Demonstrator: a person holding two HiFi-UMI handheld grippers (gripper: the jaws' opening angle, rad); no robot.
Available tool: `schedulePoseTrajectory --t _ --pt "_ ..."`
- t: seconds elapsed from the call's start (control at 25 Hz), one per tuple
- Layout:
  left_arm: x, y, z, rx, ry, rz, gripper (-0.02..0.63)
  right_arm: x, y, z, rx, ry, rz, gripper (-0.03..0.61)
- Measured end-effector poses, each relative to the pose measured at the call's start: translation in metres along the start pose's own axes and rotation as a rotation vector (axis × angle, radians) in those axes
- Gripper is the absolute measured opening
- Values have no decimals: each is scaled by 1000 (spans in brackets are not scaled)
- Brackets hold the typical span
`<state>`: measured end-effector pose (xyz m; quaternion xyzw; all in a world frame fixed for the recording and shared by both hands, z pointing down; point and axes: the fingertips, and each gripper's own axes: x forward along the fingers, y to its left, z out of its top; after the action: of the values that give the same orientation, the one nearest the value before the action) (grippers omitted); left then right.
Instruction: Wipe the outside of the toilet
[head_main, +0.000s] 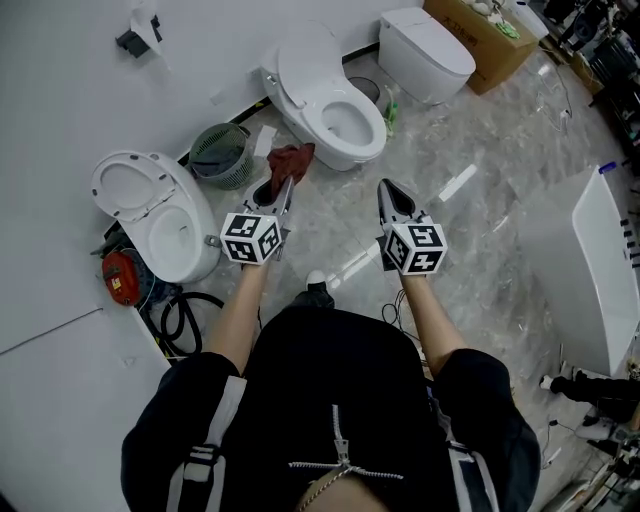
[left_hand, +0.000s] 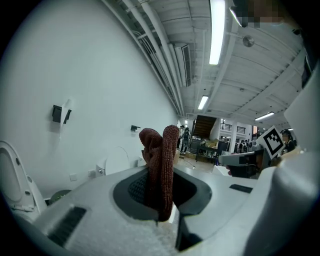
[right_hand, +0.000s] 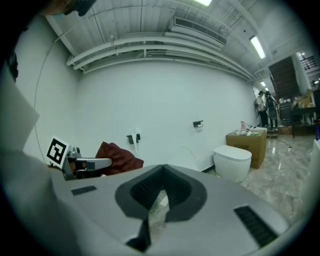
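Head view, nearest item first: the operator's forearms extend forward over a marbled floor (head_main: 500, 200), one tool in each hand. The left gripper (head_main: 283, 190) is clamped on a dark red cloth (head_main: 292, 160). The left gripper view confirms this: the left gripper (left_hand: 162, 197) has the cloth (left_hand: 161, 155) pinched between its pads, with the free end standing up in two folds above them. The right gripper (head_main: 390, 195) is level with the left and well apart from it. In the right gripper view, the right gripper (right_hand: 162, 172) has its jaws closed together at the tips with nothing between them; only floor shows through the narrow slit below.

Just beyond the cloth stands the toilet (head_main: 330, 110), white, lid raised against the wall. The cloth is just beside the front left of its bowl; contact cannot be confirmed. A green basket (head_main: 220, 155) sits to the left of the toilet by the wall. Further left is a second toilet (head_main: 150, 215) with its lid up, and beside it a red item (head_main: 120, 278) and a black hose (head_main: 185, 310).

Farthest along the wall to the right are a closed toilet (head_main: 425, 50) and a cardboard box (head_main: 480, 40); both also appear in the right gripper view.
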<state>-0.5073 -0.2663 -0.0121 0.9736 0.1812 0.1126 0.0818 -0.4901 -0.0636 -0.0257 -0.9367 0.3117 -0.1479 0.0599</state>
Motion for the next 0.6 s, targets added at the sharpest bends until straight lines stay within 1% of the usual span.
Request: schedulePoseTrajectory --t 0.12,0.28,0.4,0.6 --pt "25 33 6 -4 11 -1 48 38 -7 6 17 10 -14 3" --pt "52 68 4 -14 27 -8 48 77 -11 7 29 22 -30 3" --pt "70 85 6 -28 29 -11 48 98 -13 9 28 29 -34 3" --pt "93 102 5 -50 34 -14 48 121 -21 10 23 48 -39 3"
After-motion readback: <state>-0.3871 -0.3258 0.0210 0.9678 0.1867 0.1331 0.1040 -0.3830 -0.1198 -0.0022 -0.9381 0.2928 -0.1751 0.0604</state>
